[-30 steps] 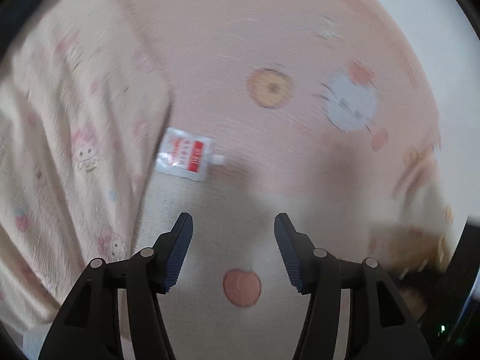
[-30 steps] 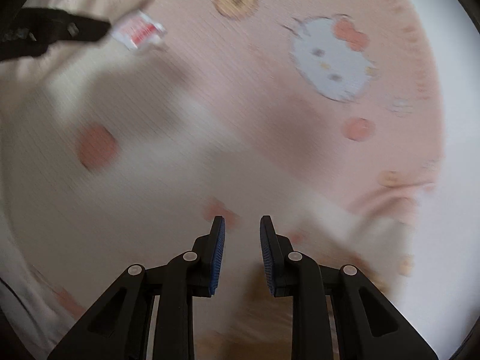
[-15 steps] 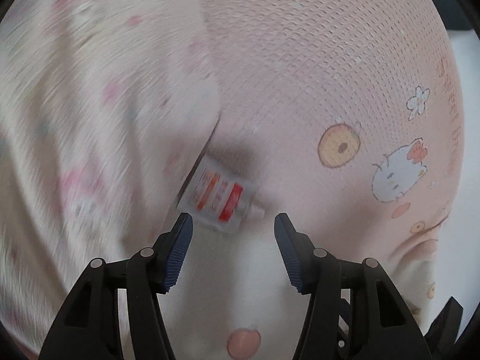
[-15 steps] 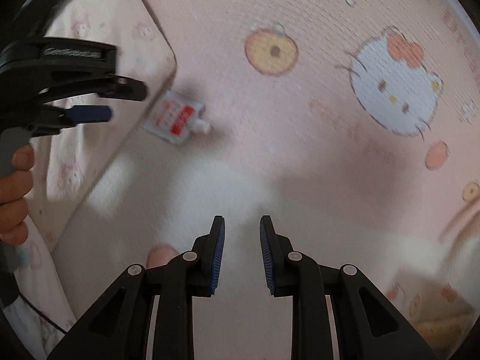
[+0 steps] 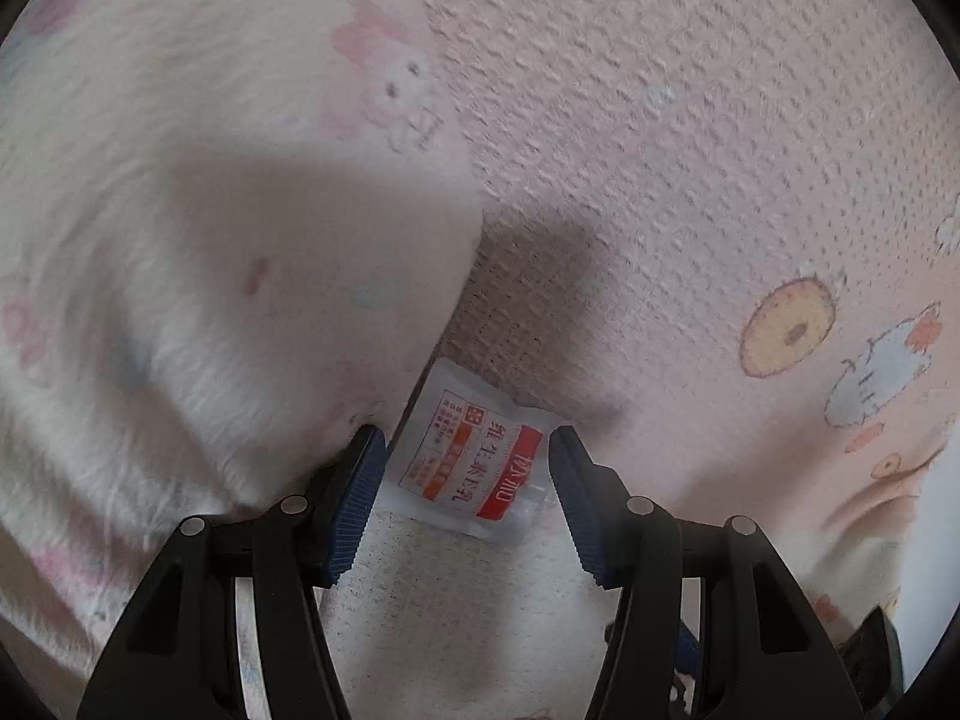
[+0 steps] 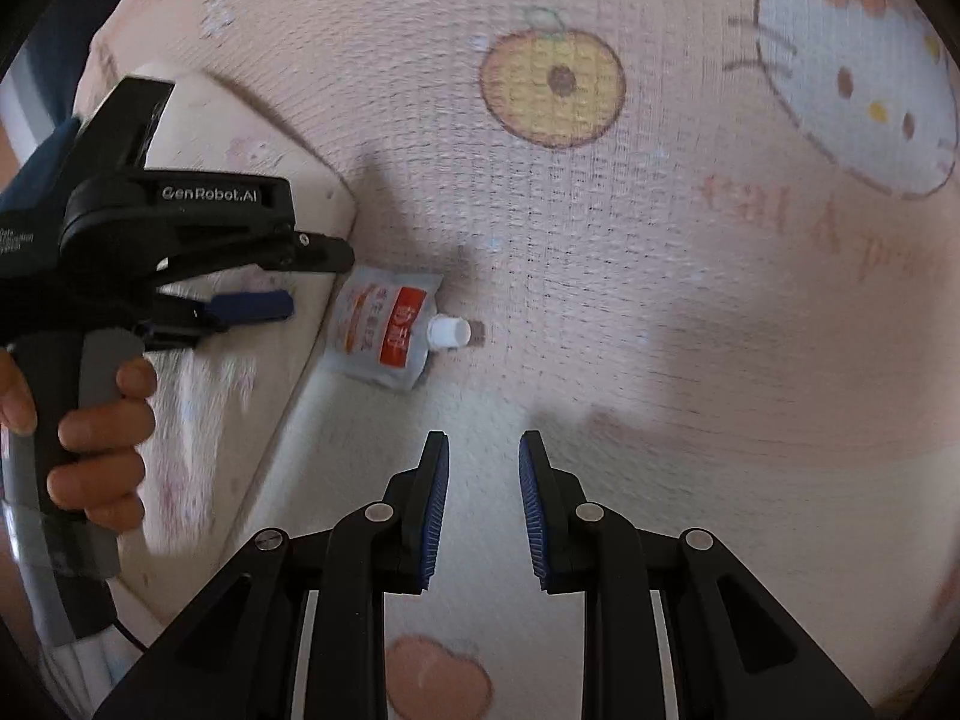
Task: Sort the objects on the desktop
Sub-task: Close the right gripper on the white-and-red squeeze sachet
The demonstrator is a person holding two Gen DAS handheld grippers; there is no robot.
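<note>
**Pouch framed by the left gripper**

Pink cartoon-print mat (image 6: 660, 276) carries a small spouted pouch (image 5: 474, 462), lying beside a cream plush pillow (image 5: 210, 240). Left gripper (image 5: 462, 480) is spread wide around the pouch, not clamping it. Right gripper (image 6: 483, 504) hangs nearby, parted and empty.

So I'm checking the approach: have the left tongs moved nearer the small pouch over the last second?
Yes. In the left wrist view the left tongs now straddle the pouch, which earlier lay well ahead of them beside the pillow; jaws open.
</note>
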